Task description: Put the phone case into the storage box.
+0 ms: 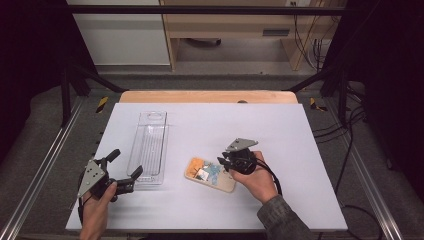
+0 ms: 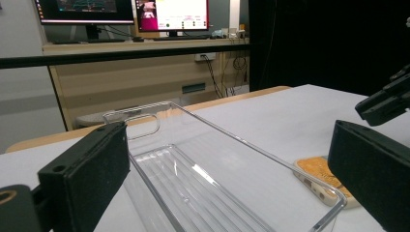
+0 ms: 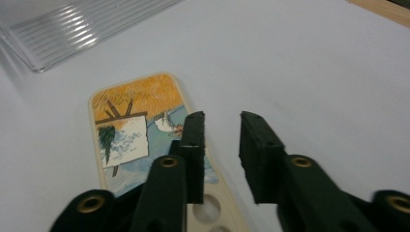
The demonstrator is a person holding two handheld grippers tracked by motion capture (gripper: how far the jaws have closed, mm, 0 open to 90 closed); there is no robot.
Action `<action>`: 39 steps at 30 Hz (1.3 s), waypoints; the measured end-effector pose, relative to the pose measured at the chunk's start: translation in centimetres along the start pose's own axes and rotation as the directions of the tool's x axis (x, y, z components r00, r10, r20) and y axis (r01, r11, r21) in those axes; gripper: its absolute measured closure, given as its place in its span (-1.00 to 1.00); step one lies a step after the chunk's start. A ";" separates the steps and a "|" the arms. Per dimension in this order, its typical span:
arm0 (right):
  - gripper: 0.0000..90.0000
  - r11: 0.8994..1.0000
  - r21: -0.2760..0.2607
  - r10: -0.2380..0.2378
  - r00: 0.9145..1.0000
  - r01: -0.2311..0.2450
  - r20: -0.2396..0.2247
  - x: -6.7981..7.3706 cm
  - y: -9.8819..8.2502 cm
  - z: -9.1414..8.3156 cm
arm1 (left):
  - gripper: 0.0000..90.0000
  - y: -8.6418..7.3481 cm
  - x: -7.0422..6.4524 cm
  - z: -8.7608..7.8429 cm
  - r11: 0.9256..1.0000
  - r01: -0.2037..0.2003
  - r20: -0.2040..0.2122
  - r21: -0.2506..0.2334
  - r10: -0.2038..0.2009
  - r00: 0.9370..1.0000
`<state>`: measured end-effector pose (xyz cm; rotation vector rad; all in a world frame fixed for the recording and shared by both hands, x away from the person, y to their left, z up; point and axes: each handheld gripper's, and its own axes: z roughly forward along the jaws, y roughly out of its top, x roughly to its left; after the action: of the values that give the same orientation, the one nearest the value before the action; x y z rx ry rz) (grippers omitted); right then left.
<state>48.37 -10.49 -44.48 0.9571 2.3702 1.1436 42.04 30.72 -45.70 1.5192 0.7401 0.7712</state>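
High view — both tools spread: left tool (image 1: 125, 167) by clear tray (image 1: 148, 147), right tool (image 1: 223, 162) over painted board (image 1: 210, 174).

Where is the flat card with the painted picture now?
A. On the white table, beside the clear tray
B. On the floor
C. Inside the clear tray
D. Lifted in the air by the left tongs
A: the card lies flat on the white table, apart from the clear tray, with the right tongs open over its edge.

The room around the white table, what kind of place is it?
Probably a lab or office set up for recording. Computer monitors stand on a wooden desk behind the table, a dark metal frame surrounds it, and cables hang by the desk.
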 end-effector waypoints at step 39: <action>-0.87 0.994 0.101 -0.036 0.999 0.035 0.003 -0.2 -1.6 -3.8 | -0.98 0.0 -0.1 -0.1 1.000 -0.005 -0.004 0.006 0.005 1.000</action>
<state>45.67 -13.50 -43.40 0.9453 2.4508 1.0159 41.93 30.71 -45.74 1.5257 0.7422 0.7763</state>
